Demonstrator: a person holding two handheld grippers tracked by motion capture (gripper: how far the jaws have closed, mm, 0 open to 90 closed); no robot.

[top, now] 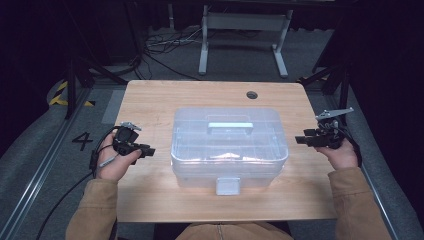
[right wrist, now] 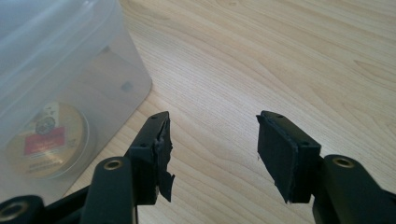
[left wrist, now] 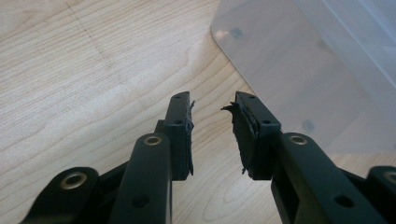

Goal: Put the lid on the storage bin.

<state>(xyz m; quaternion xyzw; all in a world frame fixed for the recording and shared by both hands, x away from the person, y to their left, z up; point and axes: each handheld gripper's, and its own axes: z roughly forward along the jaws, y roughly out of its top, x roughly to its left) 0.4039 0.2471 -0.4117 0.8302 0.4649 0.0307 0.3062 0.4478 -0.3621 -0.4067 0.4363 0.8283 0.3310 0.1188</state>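
A translucent plastic box (top: 230, 145) with a closed lid, a top handle (top: 229, 126) and a front latch (top: 228, 186) stands in the middle of the wooden table (top: 150, 100). My left gripper (top: 149, 150) hovers just left of the box, jaws pointing at it, open and empty. In the left gripper view its jaws (left wrist: 212, 105) stand apart over bare wood beside the box corner (left wrist: 303, 70). My right gripper (top: 301, 140) hangs off the box's right side, also open and empty (right wrist: 212, 121). Through the box wall (right wrist: 56, 56) a round gold tin (right wrist: 46, 140) shows inside.
A cable hole (top: 251, 94) sits near the table's far edge. Bare wood lies on both sides of the box. Beyond the table stand a white metal frame (top: 245, 30) and loose cables on the grey floor. Black stands flank the table.
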